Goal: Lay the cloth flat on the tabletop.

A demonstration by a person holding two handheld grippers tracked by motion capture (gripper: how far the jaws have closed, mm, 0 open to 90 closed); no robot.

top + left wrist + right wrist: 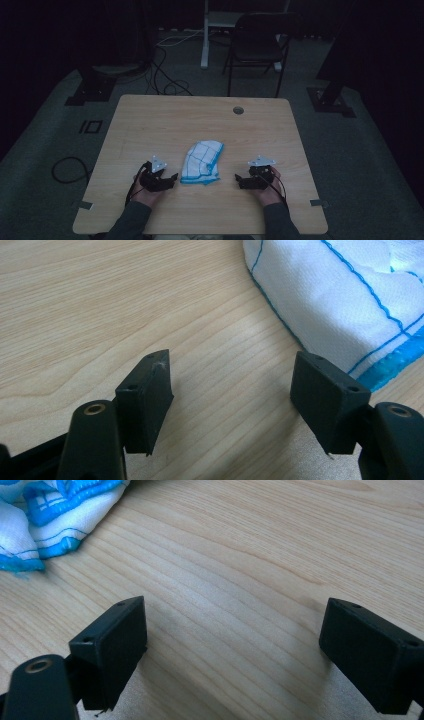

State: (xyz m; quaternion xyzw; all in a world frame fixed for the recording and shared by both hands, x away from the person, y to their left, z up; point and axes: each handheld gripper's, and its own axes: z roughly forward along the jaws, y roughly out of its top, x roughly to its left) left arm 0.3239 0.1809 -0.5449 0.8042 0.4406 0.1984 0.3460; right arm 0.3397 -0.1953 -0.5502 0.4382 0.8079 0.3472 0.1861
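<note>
A folded white cloth with blue lines and a blue hem [202,162] lies on the wooden table [200,120], near its front middle. My left gripper [170,178] rests on the table just left of the cloth, open, with bare wood between its jaws. In the left gripper view the cloth [345,295] lies ahead to the upper right, close to the right jaw, and the gripper [240,390] holds nothing. My right gripper [241,179] rests right of the cloth, open and empty. In the right gripper view the cloth [45,515] sits at the upper left, apart from the gripper [235,640].
A round cable hole [238,110] sits near the table's far edge. A dark folding chair [257,45] and a white desk leg [205,35] stand behind the table. Cables [165,75] trail on the grey carpet. The room is dim.
</note>
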